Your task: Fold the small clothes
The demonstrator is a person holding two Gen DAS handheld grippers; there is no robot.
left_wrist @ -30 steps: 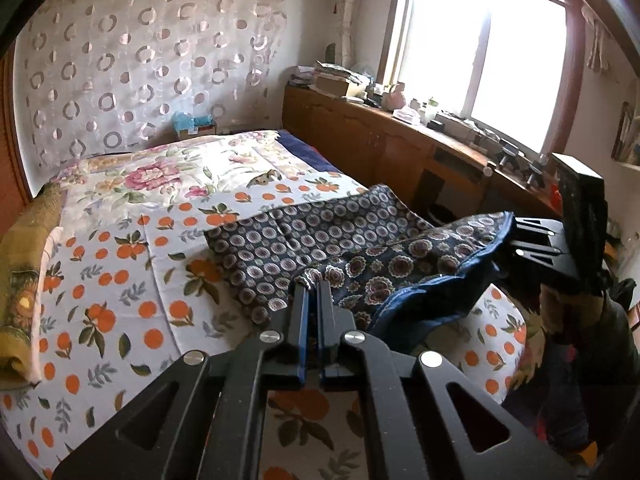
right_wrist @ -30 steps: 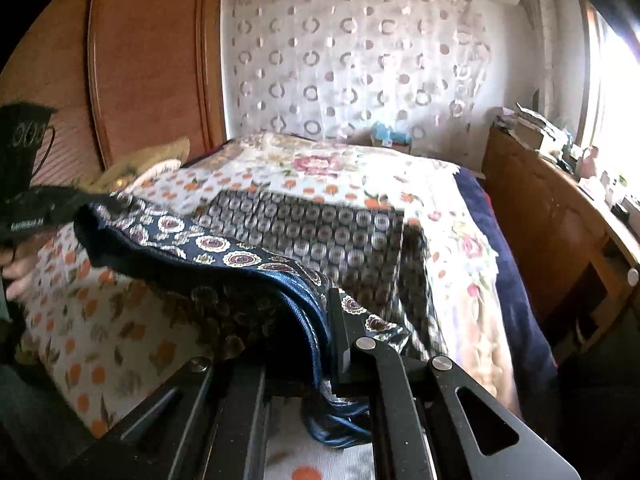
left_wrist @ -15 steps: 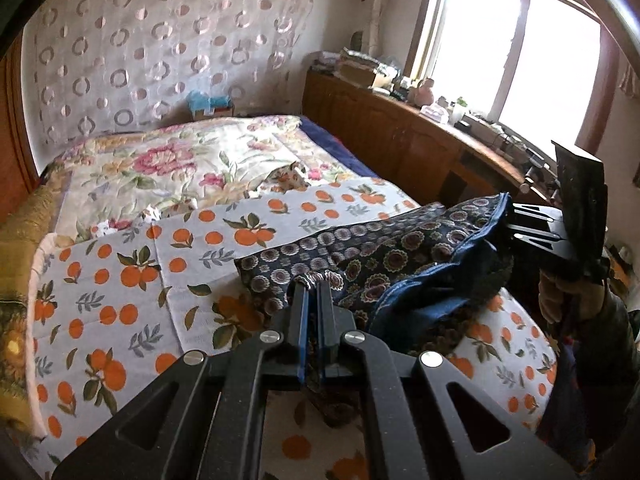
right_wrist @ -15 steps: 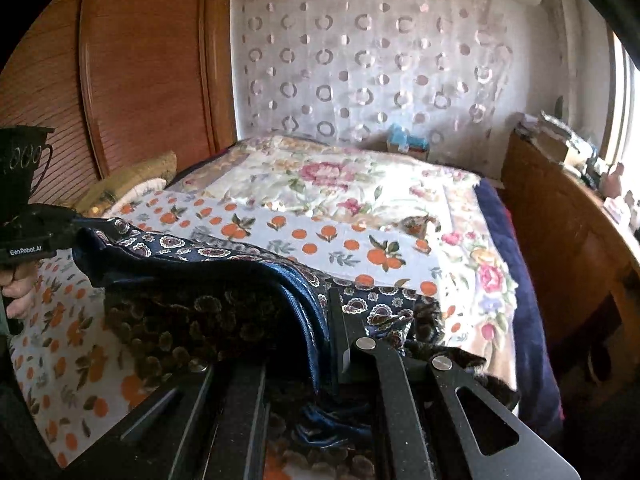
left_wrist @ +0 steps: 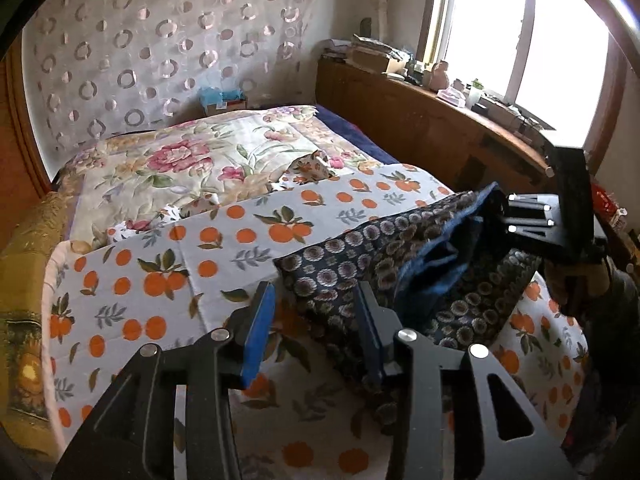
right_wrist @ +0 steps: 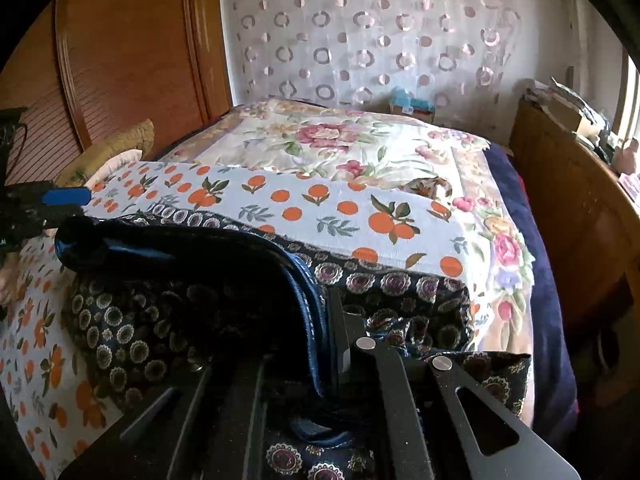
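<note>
The dark navy garment printed with small round flower medallions [left_wrist: 404, 264] lies folded on the white bedsheet patterned with oranges [left_wrist: 168, 280]. The left gripper [left_wrist: 316, 320] is opening; its blue-padded fingers [left_wrist: 258, 332] stand apart, the garment's near corner lying between them and against the right-hand finger, not pinched. The right gripper [right_wrist: 320, 344] has its jaws nearly together, clamped on the garment's blue-lined edge, which rises out of the fingers and drapes leftward over them.
</note>
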